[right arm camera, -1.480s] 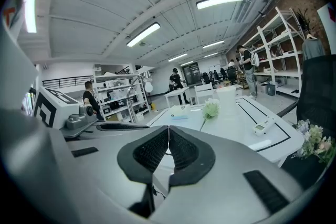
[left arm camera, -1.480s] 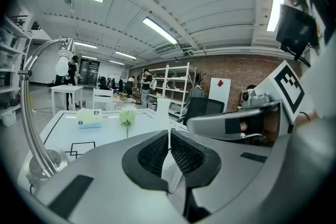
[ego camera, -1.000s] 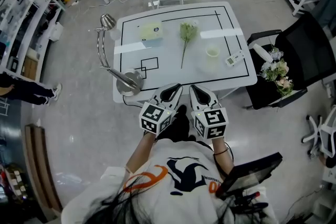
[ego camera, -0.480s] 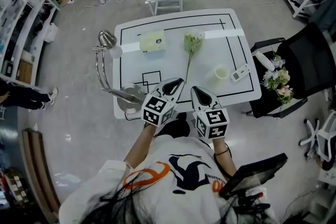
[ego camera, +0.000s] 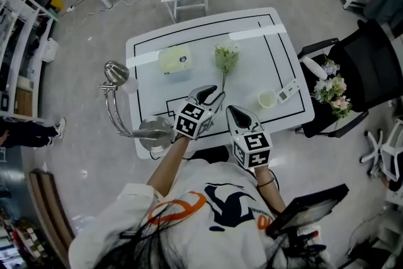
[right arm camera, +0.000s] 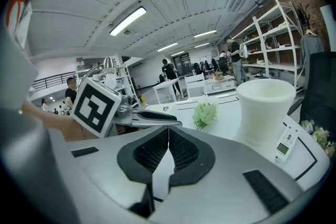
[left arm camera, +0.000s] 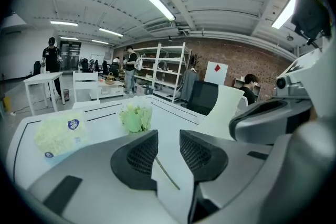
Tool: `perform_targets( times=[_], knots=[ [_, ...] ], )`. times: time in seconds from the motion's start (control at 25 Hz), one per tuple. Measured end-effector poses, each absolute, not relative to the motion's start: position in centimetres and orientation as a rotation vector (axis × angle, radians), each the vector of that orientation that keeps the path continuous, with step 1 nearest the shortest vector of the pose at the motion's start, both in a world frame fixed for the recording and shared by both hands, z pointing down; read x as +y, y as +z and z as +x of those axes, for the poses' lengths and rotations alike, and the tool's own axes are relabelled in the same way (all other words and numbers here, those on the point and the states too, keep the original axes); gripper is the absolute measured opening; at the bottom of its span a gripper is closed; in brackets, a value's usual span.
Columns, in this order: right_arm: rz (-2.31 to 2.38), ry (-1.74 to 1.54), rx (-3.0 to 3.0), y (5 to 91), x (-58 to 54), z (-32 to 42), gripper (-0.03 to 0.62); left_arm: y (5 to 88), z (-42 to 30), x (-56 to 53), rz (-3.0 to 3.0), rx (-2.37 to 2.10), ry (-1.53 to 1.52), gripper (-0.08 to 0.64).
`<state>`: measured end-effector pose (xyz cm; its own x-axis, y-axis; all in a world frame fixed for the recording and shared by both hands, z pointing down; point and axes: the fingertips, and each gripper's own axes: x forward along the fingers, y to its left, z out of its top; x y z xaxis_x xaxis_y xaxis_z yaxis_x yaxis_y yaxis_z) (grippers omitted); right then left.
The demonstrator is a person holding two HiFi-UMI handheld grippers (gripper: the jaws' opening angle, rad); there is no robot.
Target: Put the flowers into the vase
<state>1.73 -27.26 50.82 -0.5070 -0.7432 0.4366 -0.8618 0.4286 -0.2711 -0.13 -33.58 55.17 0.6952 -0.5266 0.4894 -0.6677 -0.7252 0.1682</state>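
Note:
A green-white flower bunch (ego camera: 225, 57) lies on the white table (ego camera: 252, 60), its long stem pointing at me. The white vase (ego camera: 267, 99) stands near the table's front right. My left gripper (ego camera: 216, 95) hovers over the stem's near end. Its jaws have just been opening and now stand apart. In the left gripper view the stem (left arm camera: 165, 173) shows in the gap of the left gripper (left arm camera: 168, 147), below the pads and untouched, with the flower bunch (left arm camera: 136, 117) beyond. My right gripper (ego camera: 232, 111) is shut and empty at the front edge. In the right gripper view, past the right gripper (right arm camera: 168, 139), the vase (right arm camera: 265, 107) rises on the right.
A pale green packet (ego camera: 174, 60) lies at the table's back left, and a small white device (ego camera: 287, 89) sits beside the vase. A desk lamp (ego camera: 119, 104) stands at the left corner. A black chair (ego camera: 352, 66) holding more flowers (ego camera: 330, 88) is on the right.
Both grippers have moved forward over the table's front edge. The left one went further, reaching the stem's end, and its jaws opened. The right stayed shut.

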Motion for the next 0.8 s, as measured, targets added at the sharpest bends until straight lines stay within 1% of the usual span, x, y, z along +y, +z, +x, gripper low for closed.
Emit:
perform_targets(
  times=[0.2, 0.52, 0.8],
  knots=[
    [1.416, 0.713, -2.400, 51.8, -28.0, 1.9, 0.015, 58.4, 0.8, -38.0, 2.521, -0.903, 0.708, 0.147],
    [1.430, 0.738, -2.348, 53.0, -28.0, 2.5, 0.016, 62.6, 2.2, -41.7, 2.386, -0.878, 0.791, 0.147],
    [1.443, 0.741, -2.327, 53.3, -28.1, 3.3, 0.017, 65.1, 2.0, -43.1, 2.216, -0.953, 0.844, 0.147]
  ],
)
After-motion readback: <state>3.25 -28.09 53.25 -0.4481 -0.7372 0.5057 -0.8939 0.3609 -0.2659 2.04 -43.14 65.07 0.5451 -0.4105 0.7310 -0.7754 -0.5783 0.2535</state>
